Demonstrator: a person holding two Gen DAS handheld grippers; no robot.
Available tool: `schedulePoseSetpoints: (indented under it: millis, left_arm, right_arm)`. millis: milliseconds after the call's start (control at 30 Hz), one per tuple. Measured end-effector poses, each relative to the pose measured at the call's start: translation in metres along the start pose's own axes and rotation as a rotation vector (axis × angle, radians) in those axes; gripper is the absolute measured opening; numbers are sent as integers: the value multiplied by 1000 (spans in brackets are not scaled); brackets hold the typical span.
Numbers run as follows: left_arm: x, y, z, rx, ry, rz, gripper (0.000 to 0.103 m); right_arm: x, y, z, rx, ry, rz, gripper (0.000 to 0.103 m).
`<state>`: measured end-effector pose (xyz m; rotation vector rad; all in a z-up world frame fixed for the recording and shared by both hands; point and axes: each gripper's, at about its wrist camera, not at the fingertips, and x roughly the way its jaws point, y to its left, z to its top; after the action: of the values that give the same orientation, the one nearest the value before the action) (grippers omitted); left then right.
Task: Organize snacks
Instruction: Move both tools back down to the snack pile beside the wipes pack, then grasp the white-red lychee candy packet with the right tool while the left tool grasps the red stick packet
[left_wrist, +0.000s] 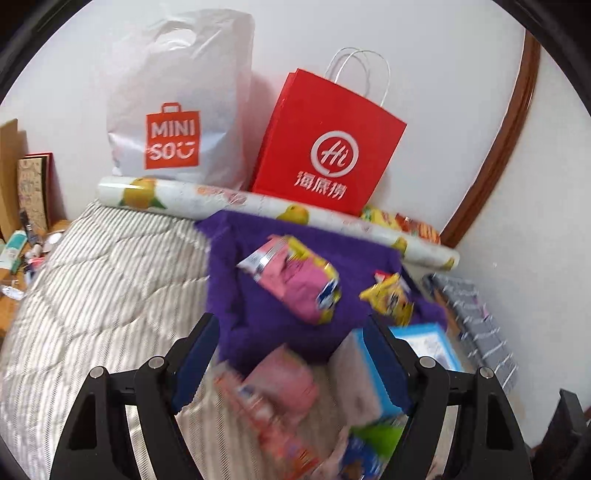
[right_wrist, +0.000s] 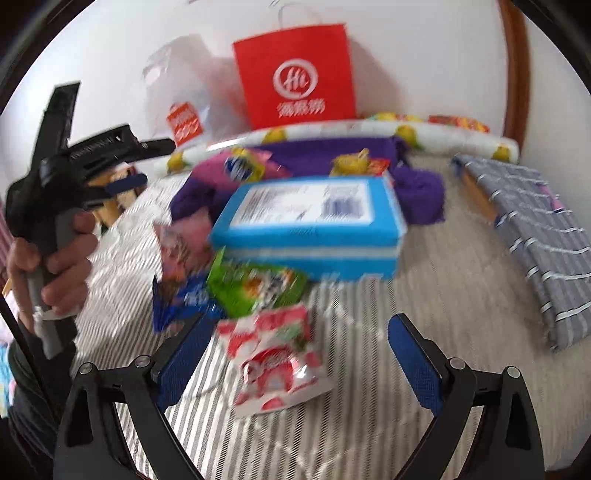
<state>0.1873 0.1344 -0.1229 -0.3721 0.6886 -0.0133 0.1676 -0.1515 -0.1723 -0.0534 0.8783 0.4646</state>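
Both hand-held grippers, left (left_wrist: 291, 354) and right (right_wrist: 295, 354), are spread wide with nothing pinched. Snacks lie on the striped bed (right_wrist: 369, 424): blue box (right_wrist: 310, 225) centre, red-white packet (right_wrist: 277, 365) near, between the right jaws; a pink packet (left_wrist: 280, 380), blurred, apparently lies below the left jaws.

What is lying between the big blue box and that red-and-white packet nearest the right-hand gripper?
In the right wrist view, a green snack packet lies between the blue box and the red-and-white packet, tucked against the box's near edge.
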Motion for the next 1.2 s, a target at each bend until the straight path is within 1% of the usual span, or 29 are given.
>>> schedulePoseSetpoints:
  millis: [100, 133, 200, 233, 267, 300, 333, 367, 400, 500, 600, 700, 733, 767, 800, 833, 867, 900, 933, 967, 1033, 1200]
  left_arm:
    - [-10, 10, -12, 13, 30, 2, 79]
    - [-11, 11, -15, 14, 37, 3, 79]
    - [-15, 15, -23, 12, 61, -9, 79]
    - [-16, 16, -27, 14, 79, -20, 79]
    - [-16, 16, -31, 15, 101, -31, 79]
    - [-15, 15, -33, 15, 113, -42, 79]
    - [-14, 15, -37, 16, 128, -55, 79]
    - [-11, 13, -40, 19, 146, -56, 79]
    - [-6, 13, -43, 19, 164, -42, 79]
    - [11, 13, -50, -7, 216, -4, 79]
    - [28, 13, -58, -31, 263, -8, 78]
    - [41, 10, -63, -29, 283, 22, 76]
    - [43, 11, -65, -33, 282, 35, 71]
    - [42, 11, -65, -29, 261, 55, 65]
    - [43, 11, -65, -25, 263, 68, 60]
    - [44, 11, -64, -18, 264, 78, 50]
    - [44, 11, -64, -6, 267, 85, 37]
    - [43, 12, -63, -2, 273, 65, 31]
    - [41, 14, -62, -9, 275, 44, 29]
    - [39, 15, -60, -11, 272, 47, 25]
    - [32, 17, -57, 7, 256, 68, 22]
    - [12, 21, -49, 18, 227, 83, 20]
  right_arm:
    - [13, 12, -11, -53, 29, 10, 96]
    - [19, 16, -13, -70, 41, -8, 96]
    - [30, 23, -18, -102, 68, -75, 94]
    - [35, 24, -20, -111, 73, -109, 83]
    - [38, 23, -21, -104, 75, -124, 75]
    - [39, 20, -22, -80, 76, -117, 71]
    - [36, 18, -21, -62, 57, -116, 59]
    - [35, 16, -20, -63, 57, -109, 58]
    - [33, 15, -20, -64, 56, -101, 56]
    - [23, 9, -21, -61, 25, -122, 56]
    - [9, -3, -21, -33, -4, -129, 56]
    - [0, -16, -19, 2, -18, -132, 56]
    - [-3, -20, -19, 11, -22, -138, 56]
    - [-3, -23, -19, 15, -24, -142, 56]
    - [-4, -26, -18, 13, -24, -149, 56]
    - [-5, -28, -18, 10, -26, -158, 56]
    - [-6, -31, -17, 11, -32, -168, 56]
    - [-6, -34, -16, 15, -36, -176, 56]
    - [-6, -38, -15, 21, -35, -180, 56]
    - [-6, -40, -15, 26, -34, -181, 56]
    - [-8, -45, -14, 40, -39, -181, 56]
    - [-13, -48, -13, 48, -60, -172, 56]
